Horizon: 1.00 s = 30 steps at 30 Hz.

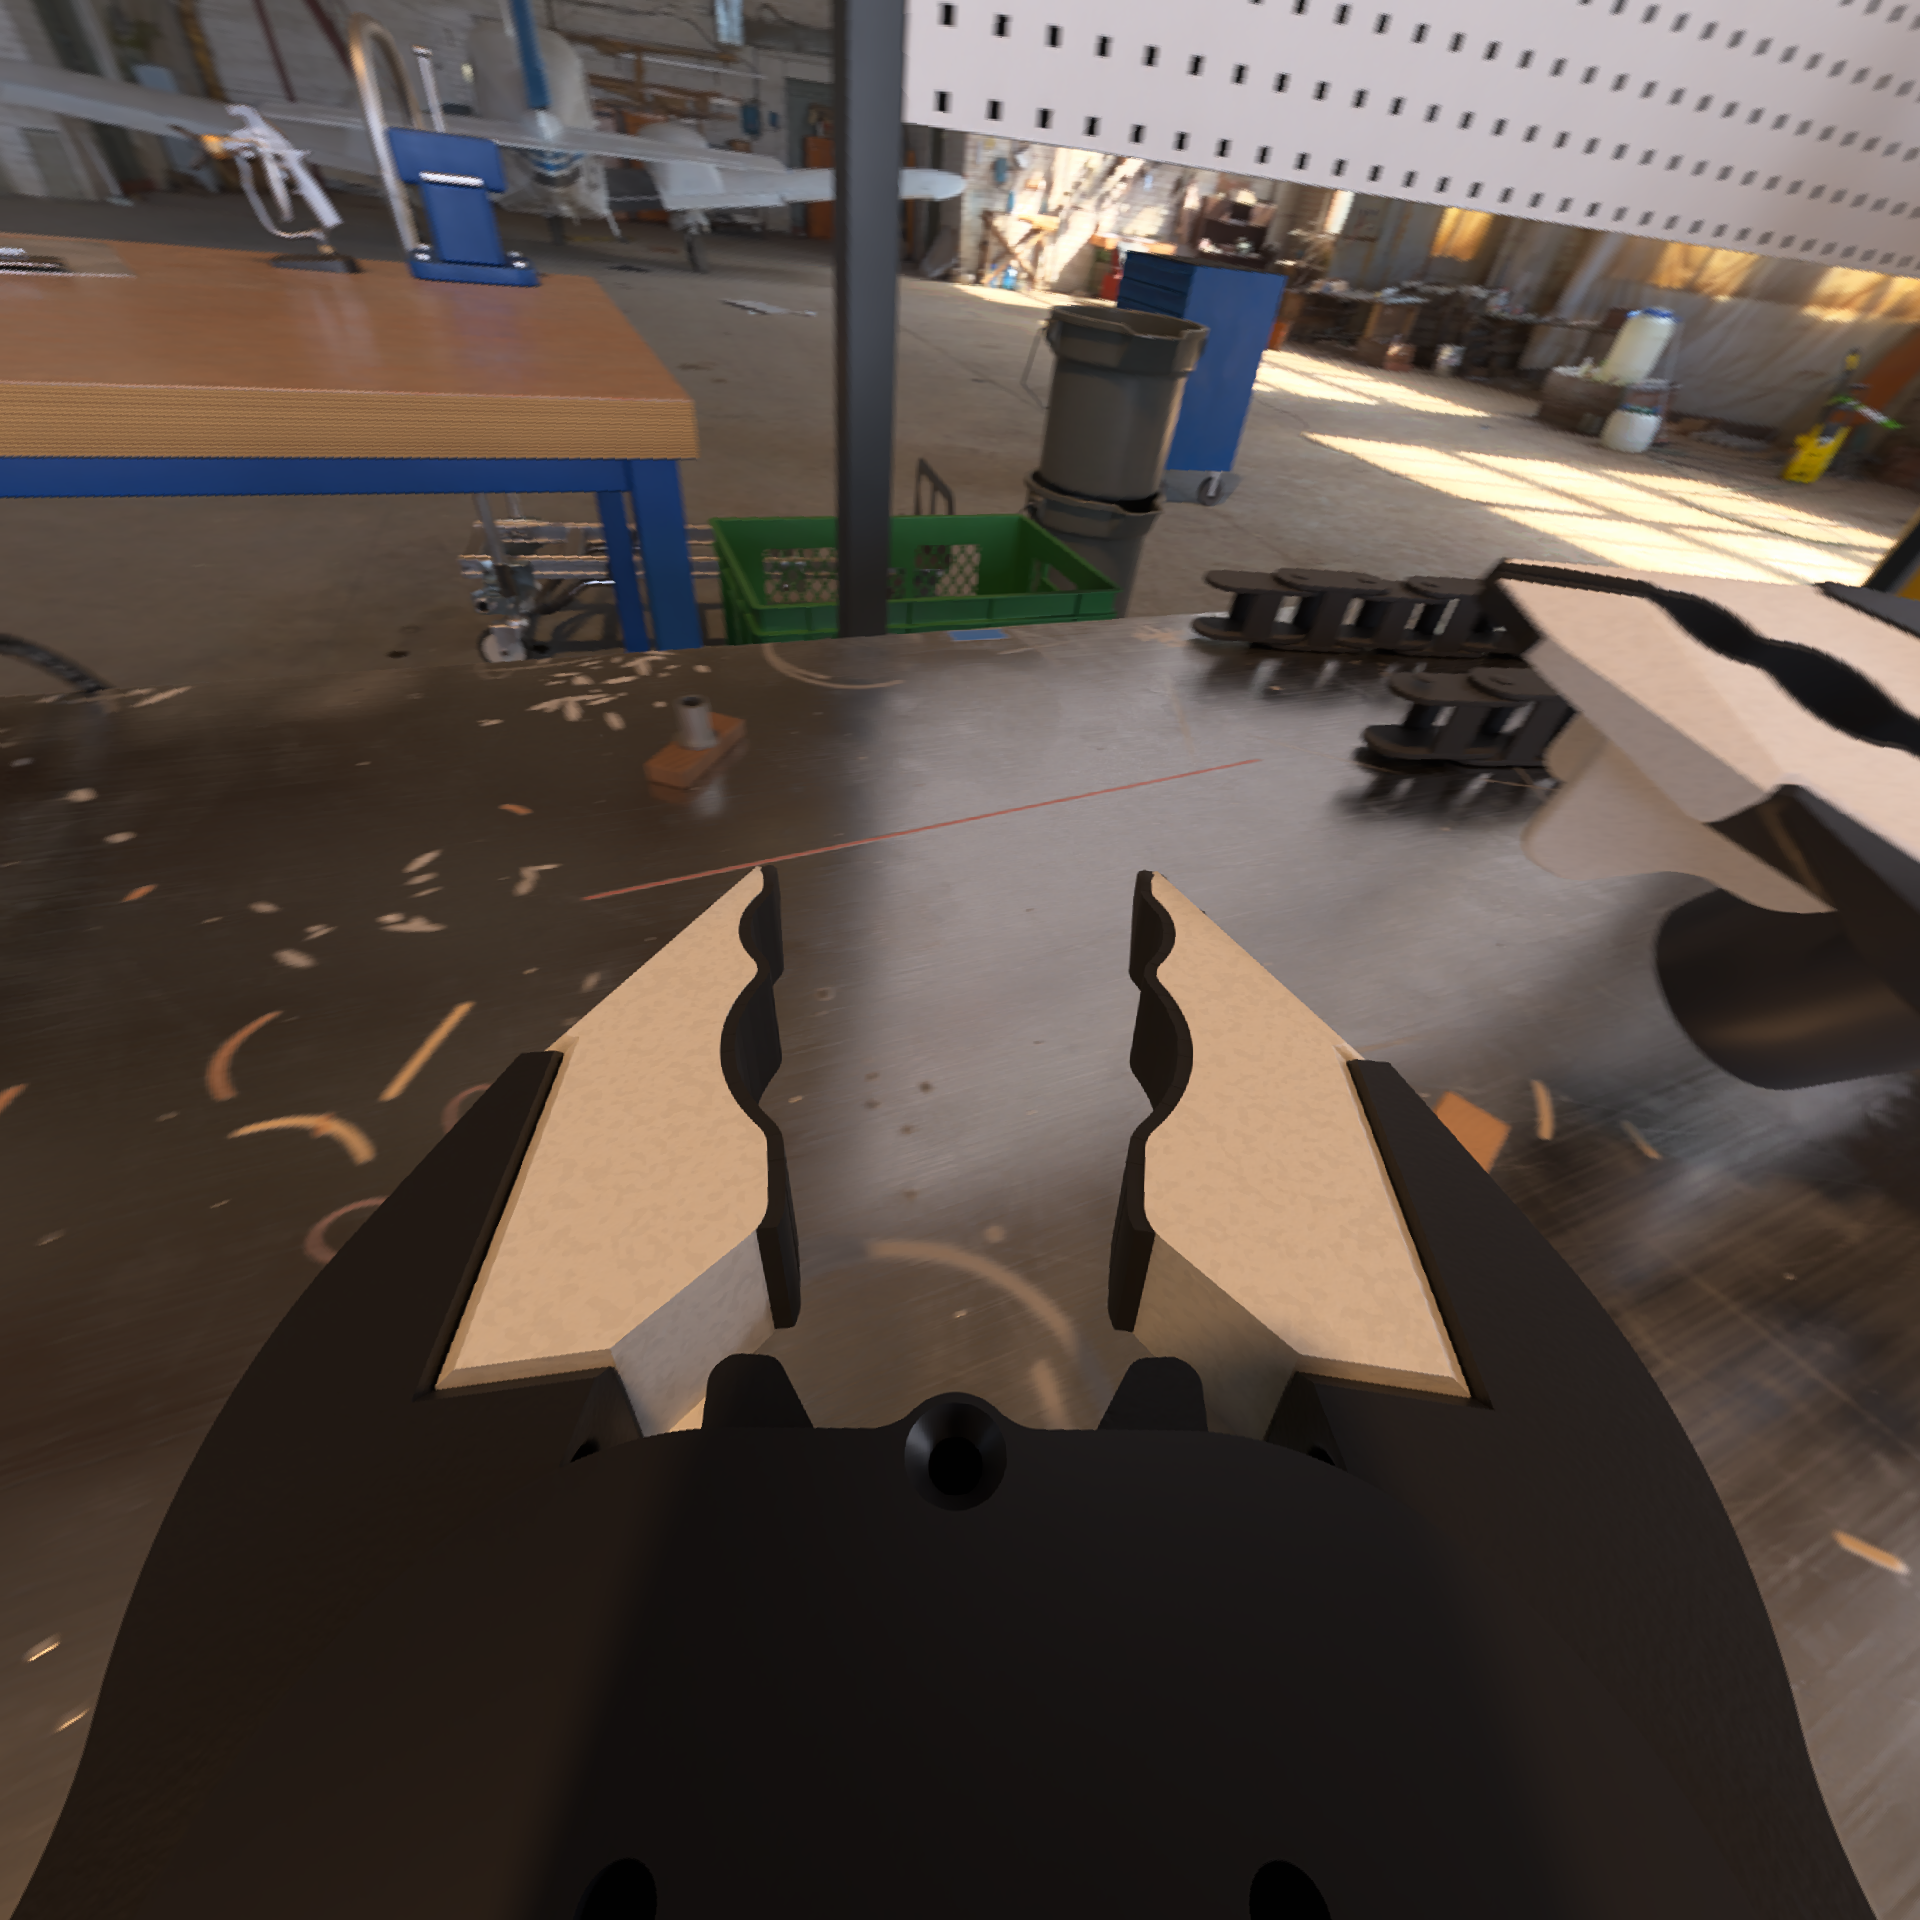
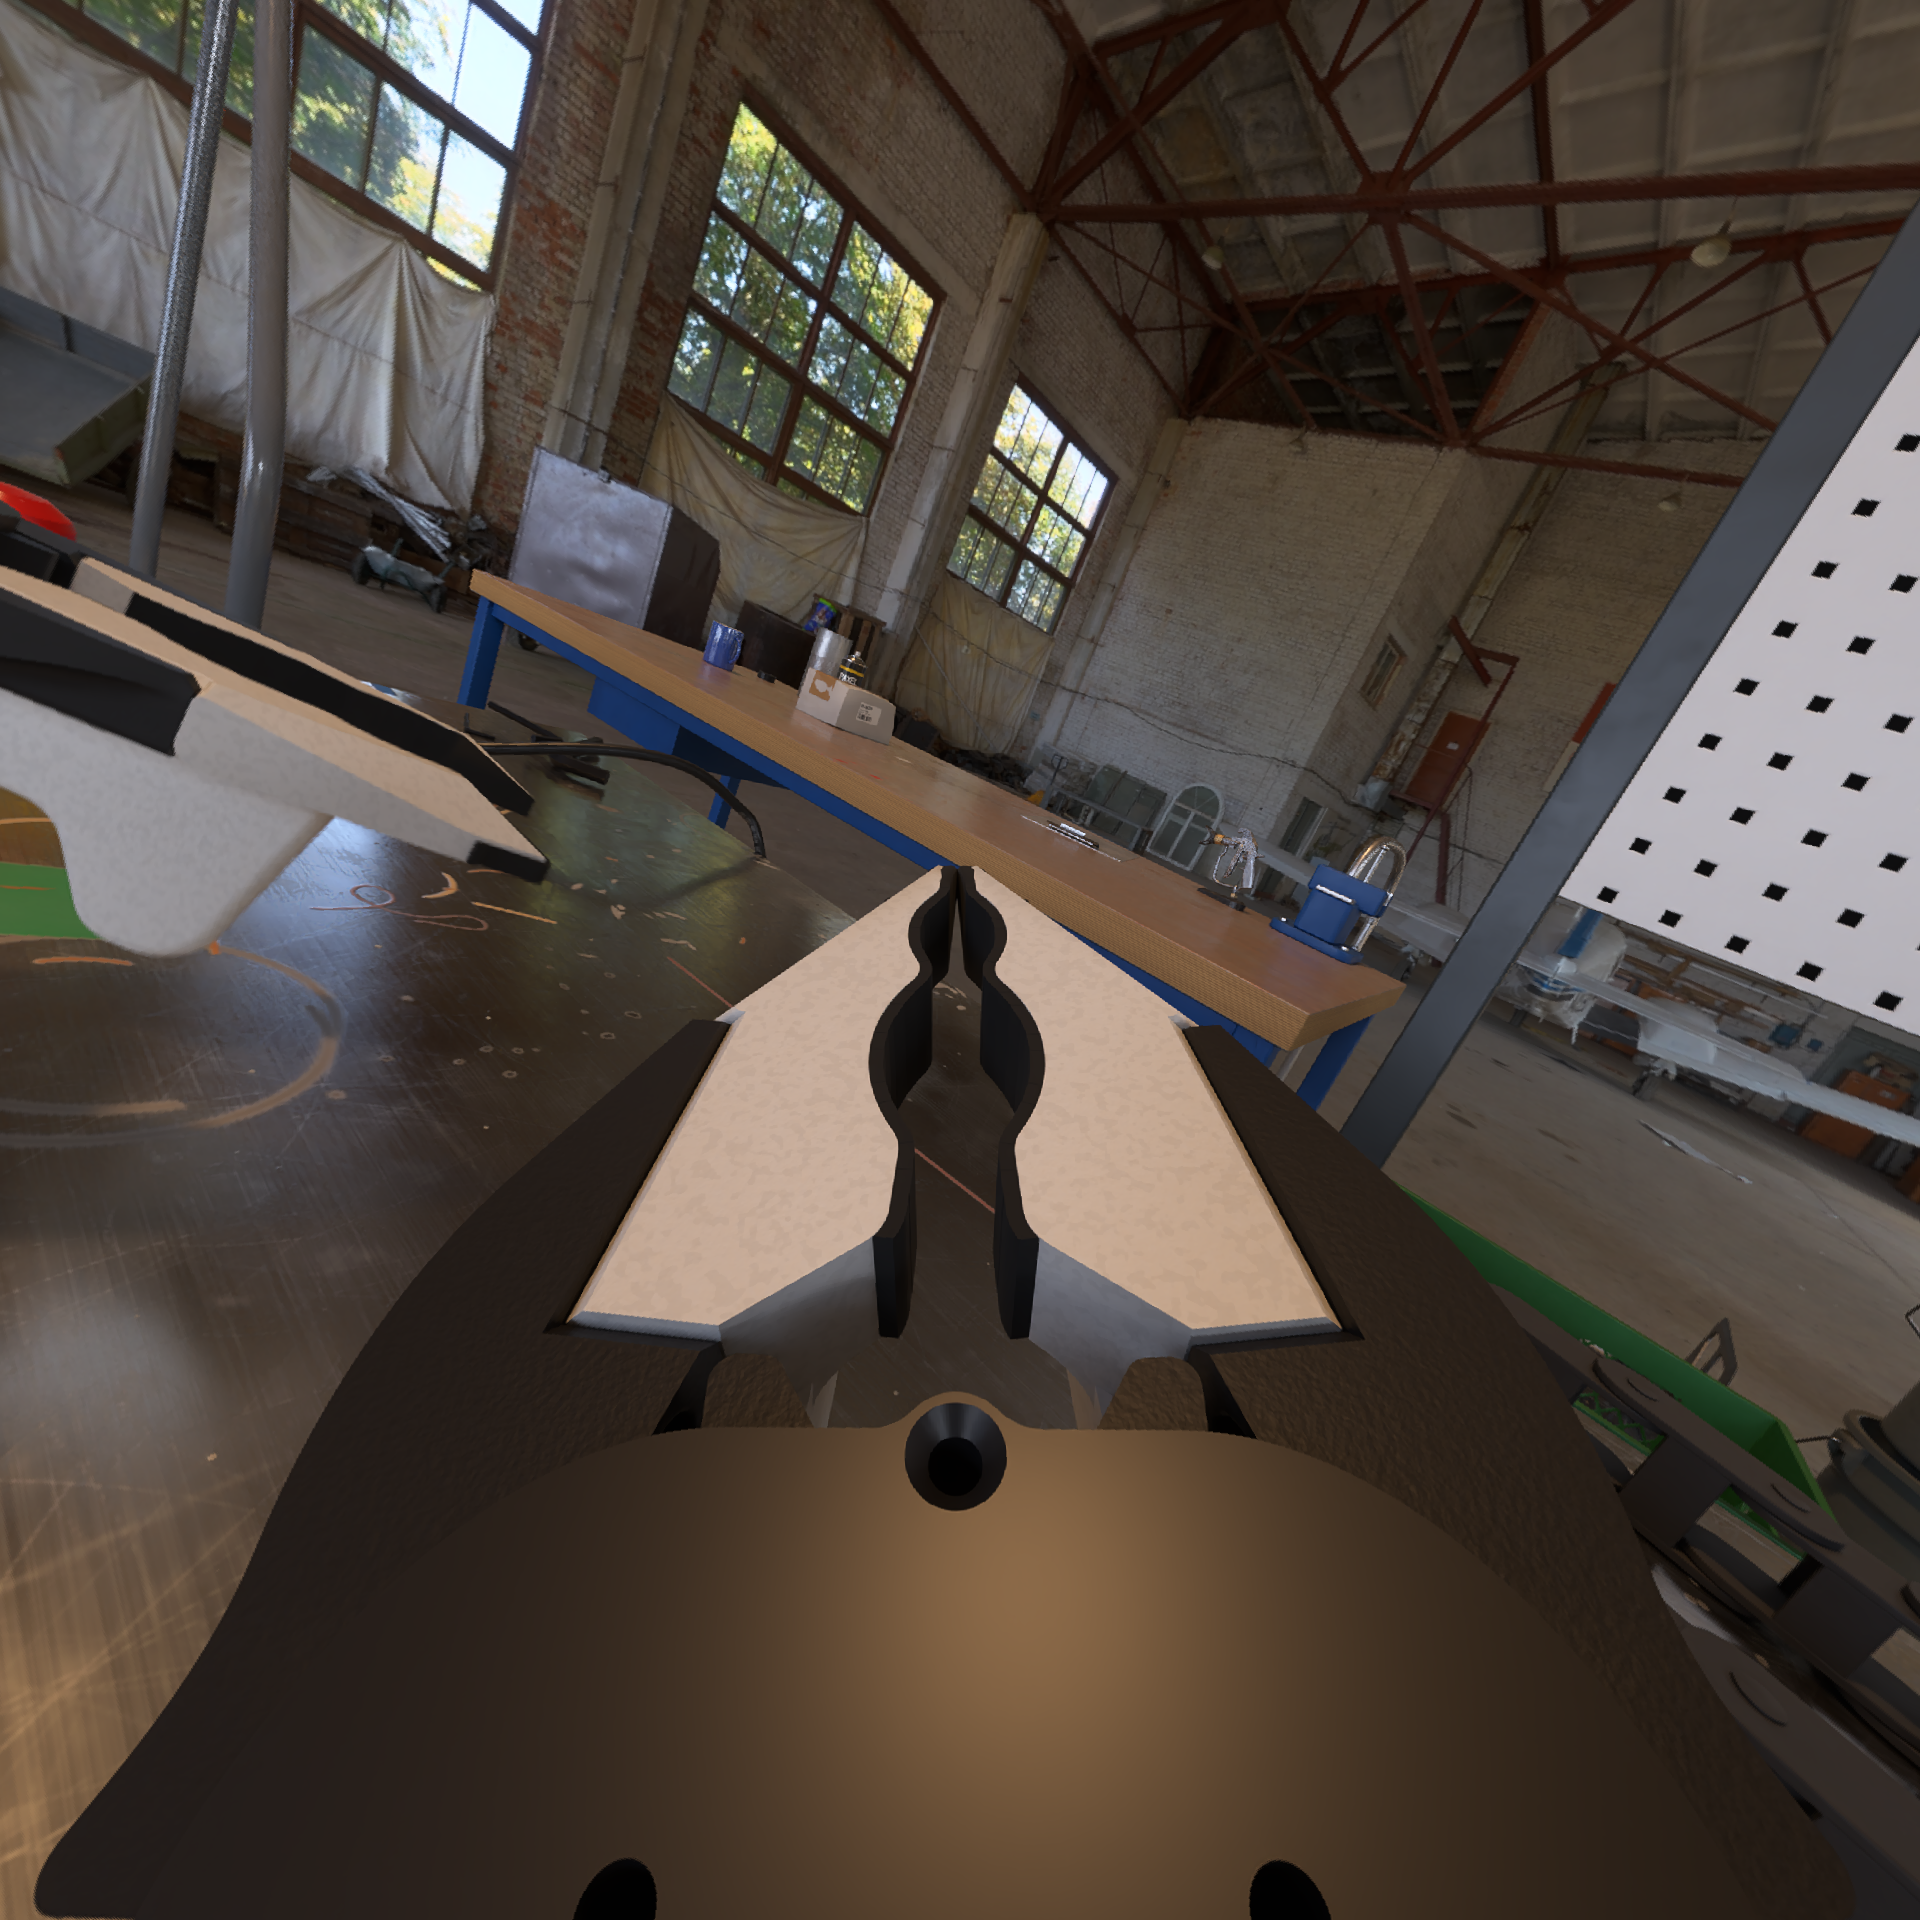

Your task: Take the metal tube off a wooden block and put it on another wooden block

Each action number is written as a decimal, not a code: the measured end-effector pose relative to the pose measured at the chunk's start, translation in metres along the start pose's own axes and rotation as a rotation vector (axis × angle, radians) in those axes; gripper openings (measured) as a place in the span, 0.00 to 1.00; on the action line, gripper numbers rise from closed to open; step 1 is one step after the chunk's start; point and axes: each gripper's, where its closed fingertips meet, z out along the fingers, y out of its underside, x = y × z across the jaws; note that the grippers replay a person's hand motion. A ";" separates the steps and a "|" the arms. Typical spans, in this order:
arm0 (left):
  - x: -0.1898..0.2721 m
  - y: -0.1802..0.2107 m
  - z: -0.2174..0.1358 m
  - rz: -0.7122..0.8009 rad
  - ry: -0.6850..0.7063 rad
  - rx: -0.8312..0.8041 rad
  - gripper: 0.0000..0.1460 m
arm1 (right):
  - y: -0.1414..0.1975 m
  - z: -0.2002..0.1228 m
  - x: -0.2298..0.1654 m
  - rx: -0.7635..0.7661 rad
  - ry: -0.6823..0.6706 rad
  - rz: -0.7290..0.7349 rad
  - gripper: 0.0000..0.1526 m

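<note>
In the left wrist view a short metal tube [image 1: 693,719] stands upright on a small wooden block [image 1: 694,755] far ahead on the dark metal table [image 1: 987,790]. My left gripper [image 1: 954,883] is open and empty, well short of the block, which lies ahead and to the left. A corner of a second wooden block [image 1: 1473,1127] shows just right of my right finger. My right gripper [image 2: 958,878] is shut and empty; it also shows at the right edge of the left wrist view [image 1: 1704,717]. The left gripper shows at the left of the right wrist view [image 2: 260,769].
Black chain links [image 1: 1382,613] lie at the table's far right. Wood shavings [image 1: 416,894] are scattered on the left. A dark post [image 1: 868,312] and a white pegboard [image 1: 1455,94] stand behind the table. A green crate [image 1: 935,577] and wooden workbench [image 1: 312,353] lie beyond.
</note>
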 end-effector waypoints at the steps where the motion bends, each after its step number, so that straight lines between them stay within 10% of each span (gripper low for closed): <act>1: 0.009 0.000 0.003 0.000 0.020 0.001 0.48 | 0.000 0.000 0.001 0.000 0.002 0.002 0.00; 14: 0.047 -0.022 0.005 0.008 0.196 0.040 0.49 | 0.000 -0.002 0.007 0.008 0.019 0.048 0.00; 19: -0.002 -0.079 -0.011 0.147 0.078 0.103 0.31 | 0.000 -0.001 0.001 0.001 -0.007 0.047 0.00; 30: -0.078 -0.017 0.128 0.241 0.250 -0.798 0.13 | -0.006 -0.002 -0.017 0.023 -0.087 -0.004 0.00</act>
